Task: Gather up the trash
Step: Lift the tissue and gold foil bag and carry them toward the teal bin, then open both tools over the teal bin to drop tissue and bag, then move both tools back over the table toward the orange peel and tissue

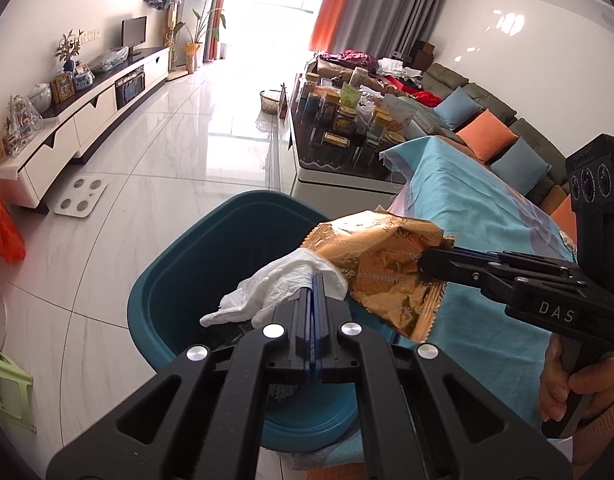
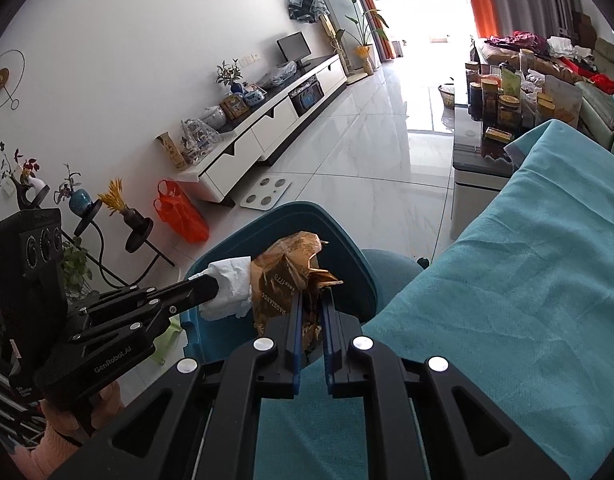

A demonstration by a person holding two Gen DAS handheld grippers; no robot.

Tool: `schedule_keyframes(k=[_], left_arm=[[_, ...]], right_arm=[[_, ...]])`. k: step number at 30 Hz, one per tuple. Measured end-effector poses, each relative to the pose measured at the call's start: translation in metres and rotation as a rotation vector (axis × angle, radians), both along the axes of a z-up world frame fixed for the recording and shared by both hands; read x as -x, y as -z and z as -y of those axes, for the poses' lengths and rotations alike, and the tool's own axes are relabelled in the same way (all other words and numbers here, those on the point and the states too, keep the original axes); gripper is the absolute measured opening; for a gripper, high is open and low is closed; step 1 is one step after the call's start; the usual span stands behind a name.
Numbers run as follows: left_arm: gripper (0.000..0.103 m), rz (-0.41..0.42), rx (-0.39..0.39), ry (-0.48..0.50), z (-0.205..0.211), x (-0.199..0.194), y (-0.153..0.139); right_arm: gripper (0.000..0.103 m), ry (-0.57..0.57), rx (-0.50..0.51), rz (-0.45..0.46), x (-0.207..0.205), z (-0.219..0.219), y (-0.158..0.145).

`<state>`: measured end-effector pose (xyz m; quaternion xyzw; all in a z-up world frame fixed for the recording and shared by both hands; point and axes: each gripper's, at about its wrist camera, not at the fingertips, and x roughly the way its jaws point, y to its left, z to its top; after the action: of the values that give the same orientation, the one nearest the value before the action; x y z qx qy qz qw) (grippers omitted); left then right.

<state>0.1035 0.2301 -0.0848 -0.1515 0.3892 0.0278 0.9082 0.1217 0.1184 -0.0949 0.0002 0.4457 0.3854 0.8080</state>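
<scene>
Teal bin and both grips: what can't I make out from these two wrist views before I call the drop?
- Teal bin contents: left wrist view, mostly covered by the white tissue and the left gripper; only a dark patch shows.
- Bin floor: right wrist view, hidden behind the gold wrapper and the right gripper.
- Wrapper print: warped, unreadable.
- Bin base: cut off by gripper bodies.

The right tongs clamp a crumpled gold wrapper above the open teal bin. From the left, the left tongs pinch a white tissue that touches the wrapper. A teal cloth covers the table at right
</scene>
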Motion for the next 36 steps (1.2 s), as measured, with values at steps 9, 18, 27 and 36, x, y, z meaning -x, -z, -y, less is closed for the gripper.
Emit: schedule_keyframes(k=[9,18,27,36], left_arm=[[0.001,-0.043,0.033,-0.009,-0.005,-0.013,0.021],[0.006,-0.076,0.044,-0.019,-0.004,-0.022,0.037],[0.028,-0.012,0.013,0.020,0.015,-0.010,0.019],[0.049,0.130,-0.036,0.208,0.092,0.001,-0.020]], right_arm=[[0.010,-0.033,0.053,-0.024,-0.002,-0.024,0.013],[0.010,-0.030,0.024,-0.035,0.000,-0.013,0.013],[0.018,-0.016,-0.030,-0.010,0.009,0.020,0.003],[0.027,0.079,-0.092,0.082,0.036,0.099,-0.020]])
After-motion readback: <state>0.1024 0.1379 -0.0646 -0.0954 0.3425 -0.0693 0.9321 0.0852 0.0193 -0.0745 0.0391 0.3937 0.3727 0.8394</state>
